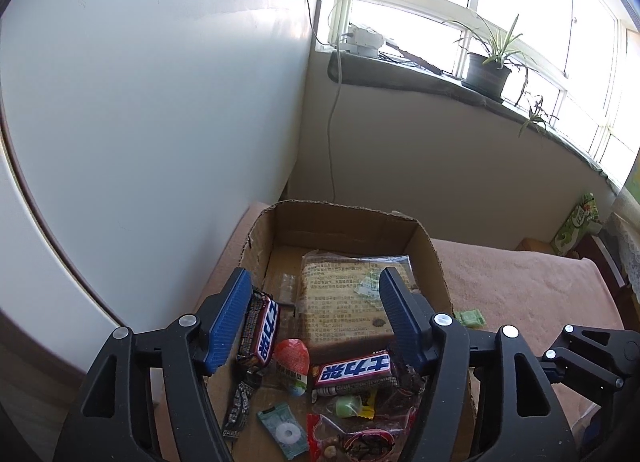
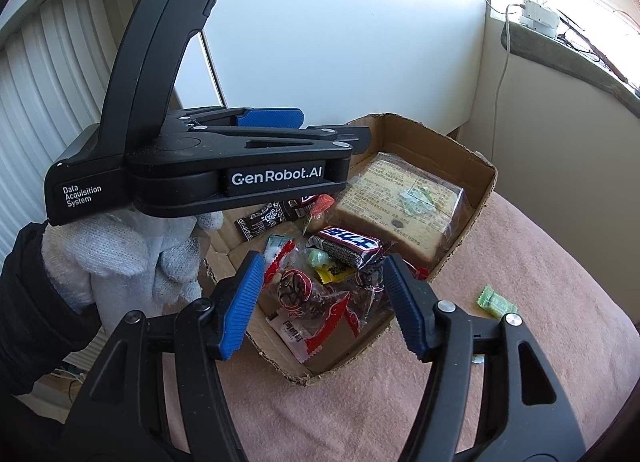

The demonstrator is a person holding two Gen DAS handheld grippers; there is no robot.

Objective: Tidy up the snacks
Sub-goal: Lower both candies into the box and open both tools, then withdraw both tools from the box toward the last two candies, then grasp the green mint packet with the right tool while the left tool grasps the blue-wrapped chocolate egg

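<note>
A cardboard box (image 1: pixel 436 262) (image 2: pixel 484 181) on a pink cloth holds snacks: a big clear-wrapped brown cake (image 1: pixel 344 302) (image 2: pixel 400 197), two dark chocolate bars (image 1: pixel 262 332) (image 1: pixel 352 370), a red-lidded jelly cup (image 1: pixel 294 362), a mint packet (image 1: pixel 284 432) and a red-trimmed clear packet (image 2: pixel 312 302). My left gripper (image 1: pixel 316 276) hangs open over the box, its left pad beside one bar, gripping nothing. My right gripper (image 2: pixel 325 260) stands open above the box's near corner, over the clear packet. One green candy (image 2: pixel 496 302) (image 1: pixel 470 318) lies outside on the cloth.
A white-gloved hand (image 2: pixel 120 258) holds the left gripper's black housing (image 2: pixel 240 177) over the box's left side. A white wall panel stands close behind the box. A windowsill with a potted plant (image 1: pixel 488 69) runs at the back. A green carton (image 1: pixel 576 225) sits far right.
</note>
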